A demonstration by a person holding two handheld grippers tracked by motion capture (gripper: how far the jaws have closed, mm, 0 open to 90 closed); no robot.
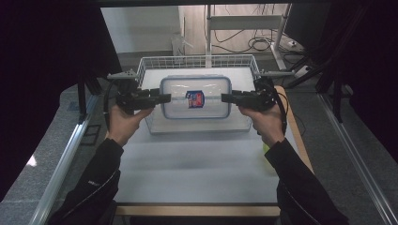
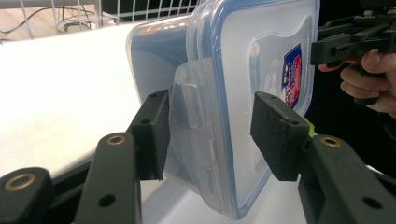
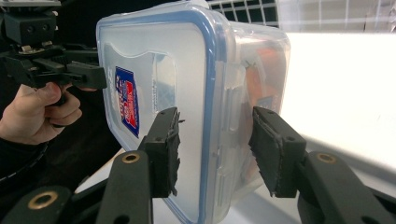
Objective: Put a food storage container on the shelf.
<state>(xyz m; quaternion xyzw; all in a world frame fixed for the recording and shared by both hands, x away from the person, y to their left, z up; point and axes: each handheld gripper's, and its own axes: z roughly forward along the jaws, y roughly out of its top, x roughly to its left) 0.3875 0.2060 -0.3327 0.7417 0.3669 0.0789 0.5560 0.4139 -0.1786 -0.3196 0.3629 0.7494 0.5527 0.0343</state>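
A clear plastic food container (image 1: 195,96) with a blue-edged lid and a red and blue sticker hangs in the air over a wire basket (image 1: 197,60). My left gripper (image 1: 165,98) is shut on its left end and my right gripper (image 1: 226,98) on its right end. In the left gripper view the jaws (image 2: 210,126) clamp the container (image 2: 243,84) across lid and base at a side latch, with the right gripper (image 2: 345,42) beyond. In the right gripper view the jaws (image 3: 212,140) grip the other end of the container (image 3: 159,70), and the left gripper (image 3: 70,70) is behind.
The white wire basket stands at the back of a white table (image 1: 197,164). Metal rails (image 1: 65,159) run along both sides of the table. A stand and loose cables (image 1: 253,44) lie on the floor behind. Dark curtains hang left and right.
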